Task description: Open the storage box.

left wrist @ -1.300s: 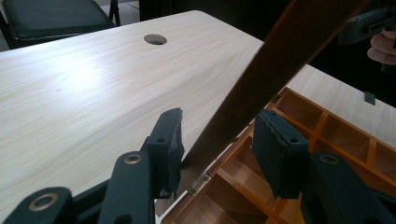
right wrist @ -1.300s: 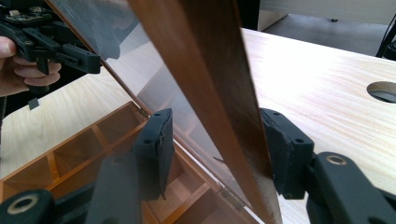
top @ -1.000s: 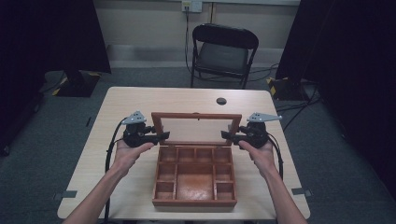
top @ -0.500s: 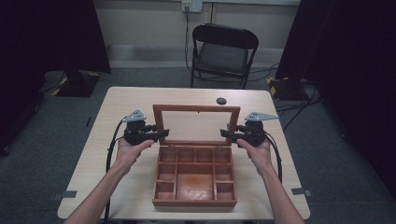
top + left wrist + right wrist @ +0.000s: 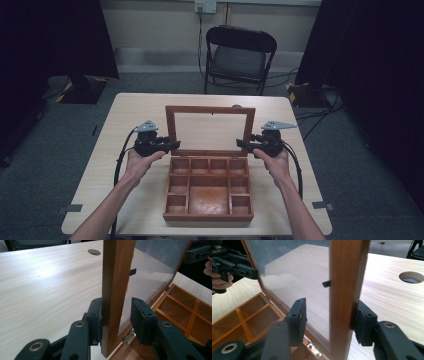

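Dark curtains and a folding chair (image 5: 235,50) stand behind the pale counter (image 5: 125,115), where a wooden box (image 5: 209,187) sits near the front edge at the middle, its glass-paned lid (image 5: 210,131) standing about upright on the rear hinges. The lid could tip past vertical and strain the hinges, or drop shut if one side lets go first, since neither tool clamps it. The left tool (image 5: 115,315) straddles its side rail, jaws moderately apart, one pad touching wood. The right tool (image 5: 329,320) does likewise, only the outer pad against the frame.
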